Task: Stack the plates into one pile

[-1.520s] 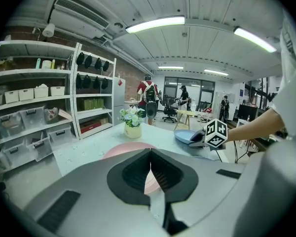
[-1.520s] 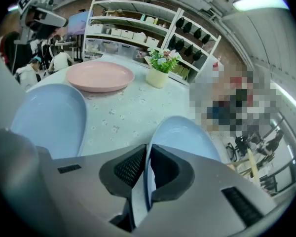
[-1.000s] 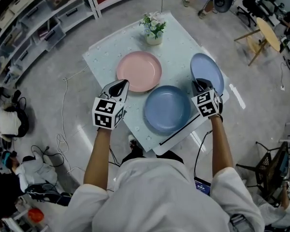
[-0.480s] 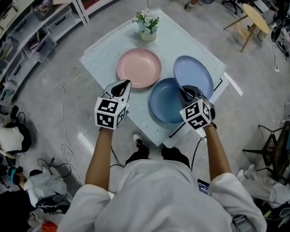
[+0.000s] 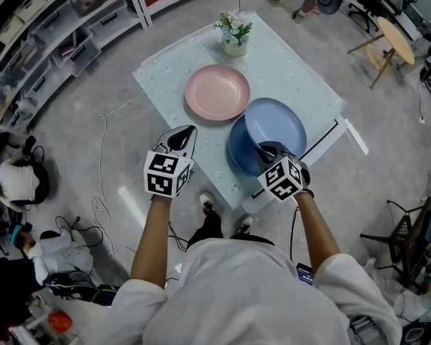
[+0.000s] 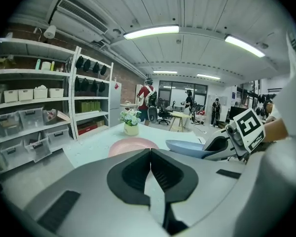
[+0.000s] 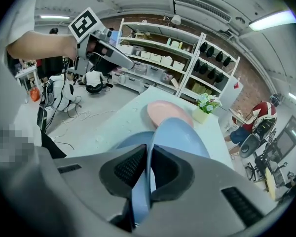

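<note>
Hovering: light-blue plate over dark-blue plate; pink plate beside; flowerpot behind

We are logging an open workshop room around a square table.
We are seeing a grey, glossy floor spreading on all sides, with loose cables trailing over it to the left. White shelving units are running along the far left, carrying bins and boxes, and a brick wall is showing behind them. Past the table's far right corner a round wooden table is standing near black office chairs. Overhead, long strip lights are glowing on a white panelled ceiling, and an air-conditioning unit is hanging above the shelves.
</note>
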Action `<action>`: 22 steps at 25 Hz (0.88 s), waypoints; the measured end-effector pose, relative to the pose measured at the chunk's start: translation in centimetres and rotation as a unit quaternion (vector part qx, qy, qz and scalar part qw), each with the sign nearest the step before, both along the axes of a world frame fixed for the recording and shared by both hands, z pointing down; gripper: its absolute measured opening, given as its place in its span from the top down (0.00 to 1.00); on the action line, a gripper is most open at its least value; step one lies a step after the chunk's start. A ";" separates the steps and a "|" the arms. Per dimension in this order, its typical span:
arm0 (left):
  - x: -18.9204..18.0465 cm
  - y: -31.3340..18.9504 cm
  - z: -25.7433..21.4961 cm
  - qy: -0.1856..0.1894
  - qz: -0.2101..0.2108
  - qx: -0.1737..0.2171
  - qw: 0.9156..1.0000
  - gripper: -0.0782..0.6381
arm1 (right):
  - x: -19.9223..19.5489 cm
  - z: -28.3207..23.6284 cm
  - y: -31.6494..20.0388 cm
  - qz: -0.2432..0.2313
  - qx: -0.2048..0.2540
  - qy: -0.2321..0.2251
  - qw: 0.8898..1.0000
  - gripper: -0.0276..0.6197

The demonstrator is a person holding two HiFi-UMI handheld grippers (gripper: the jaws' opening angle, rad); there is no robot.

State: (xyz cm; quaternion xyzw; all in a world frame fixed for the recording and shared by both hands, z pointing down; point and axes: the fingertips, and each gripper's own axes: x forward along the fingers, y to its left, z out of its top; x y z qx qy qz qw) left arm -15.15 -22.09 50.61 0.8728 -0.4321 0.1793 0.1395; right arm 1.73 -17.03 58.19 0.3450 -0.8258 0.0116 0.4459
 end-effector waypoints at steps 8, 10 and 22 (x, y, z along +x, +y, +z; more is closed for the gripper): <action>0.8 4.4 0.1 -0.010 -0.018 -0.007 1.000 0.87 | -0.5 3.5 2.9 -0.046 -0.056 0.000 0.997 0.88; 0.8 5.2 0.0 -0.011 -0.021 -0.008 1.000 0.87 | -0.8 4.4 3.5 -0.055 -0.065 0.002 0.996 0.87; 0.1 9.0 -0.4 -0.029 -0.043 -0.011 0.999 0.87 | -1.6 8.9 5.8 -0.039 -0.148 -0.051 0.987 0.70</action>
